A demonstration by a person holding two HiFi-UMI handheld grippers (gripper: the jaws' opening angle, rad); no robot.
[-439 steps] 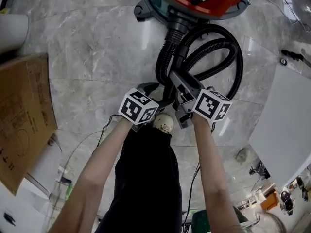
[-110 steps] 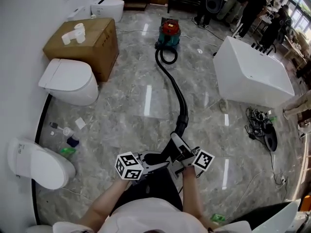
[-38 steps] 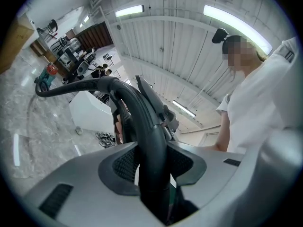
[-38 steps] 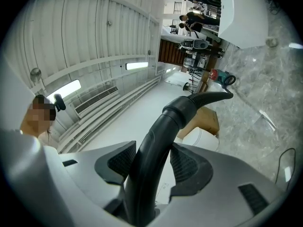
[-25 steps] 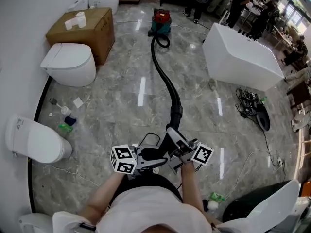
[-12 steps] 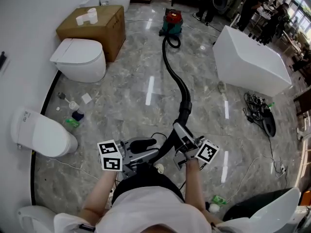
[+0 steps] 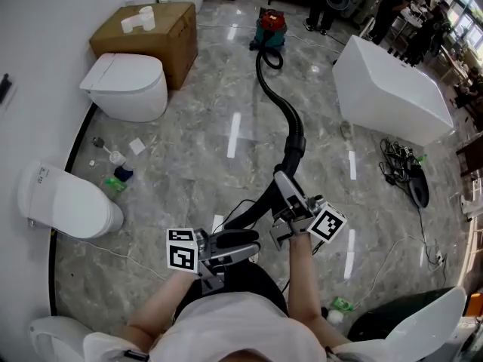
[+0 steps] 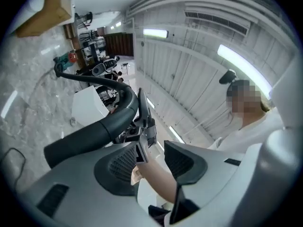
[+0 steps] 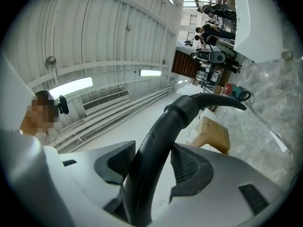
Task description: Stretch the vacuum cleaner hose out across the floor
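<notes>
Hose (image 7: 283,110), coiled earlier, now stretches from vacuum cleaner (image 7: 271,23) to right hand-held gripper (image 7: 288,194).

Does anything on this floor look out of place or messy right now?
Some clutter: small bottles and scraps lie loose on the floor beside the nearer toilet, and a tangle of cables sits beside the white bathtub. The hose curls in a loop right beside the vacuum cleaner rather than lying straight.

White shirt (image 7: 226,326), black trousers (image 7: 249,277); left claw (image 8: 154,160) and right claw (image 9: 151,164) grey.
</notes>
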